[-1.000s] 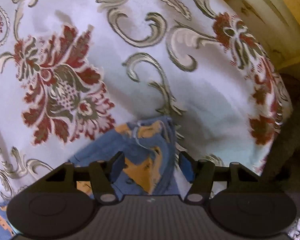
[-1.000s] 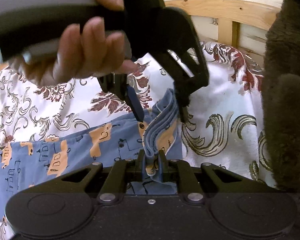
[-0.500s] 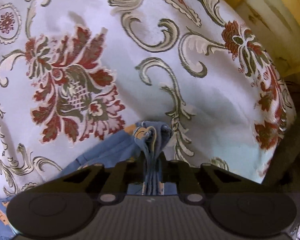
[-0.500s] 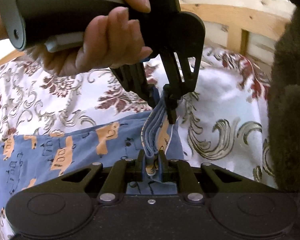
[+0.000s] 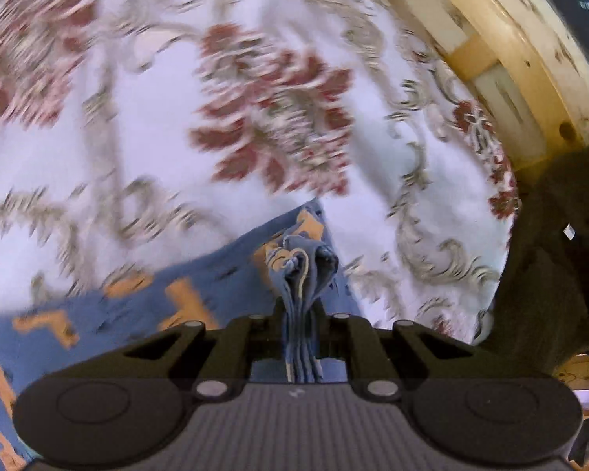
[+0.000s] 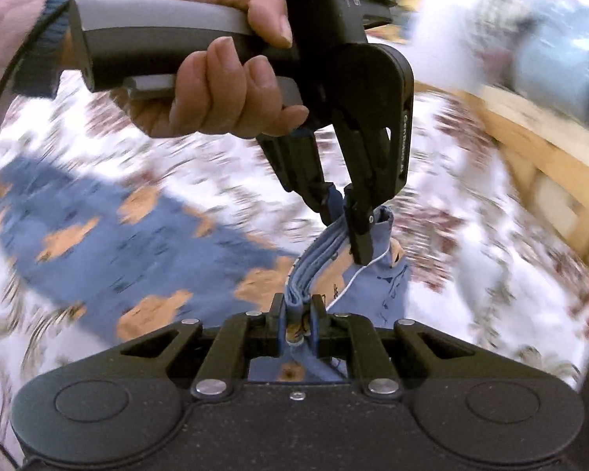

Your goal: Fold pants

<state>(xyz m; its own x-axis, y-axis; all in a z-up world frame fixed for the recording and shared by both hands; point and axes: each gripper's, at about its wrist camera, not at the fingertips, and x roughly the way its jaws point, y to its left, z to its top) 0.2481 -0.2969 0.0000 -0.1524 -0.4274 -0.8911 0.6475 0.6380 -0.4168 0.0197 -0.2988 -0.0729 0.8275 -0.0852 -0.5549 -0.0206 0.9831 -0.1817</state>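
Blue pants point(image 6: 110, 212) with orange prints lie across a white bedspread with red flowers. My left gripper point(image 5: 300, 316) is shut on a bunched edge of the pants point(image 5: 298, 263), several layers pinched between its fingers. In the right wrist view my right gripper point(image 6: 296, 314) is shut on the same bunched edge, and the left gripper point(image 6: 343, 221), held by a hand point(image 6: 216, 78), grips the cloth a short way above it. The edge is lifted off the bed between the two grippers. Both views are blurred by motion.
The floral bedspread point(image 5: 98, 137) covers the bed. A pale wooden bed frame point(image 5: 502, 47) runs along the right side, also seen as wooden bed frame point(image 6: 549, 165). A dark furry thing point(image 5: 549, 255) sits at the right edge.
The left gripper went from open around the pants edge to shut on it. Both grippers have since lifted and swung the edge; the pants now stretch out to the left.
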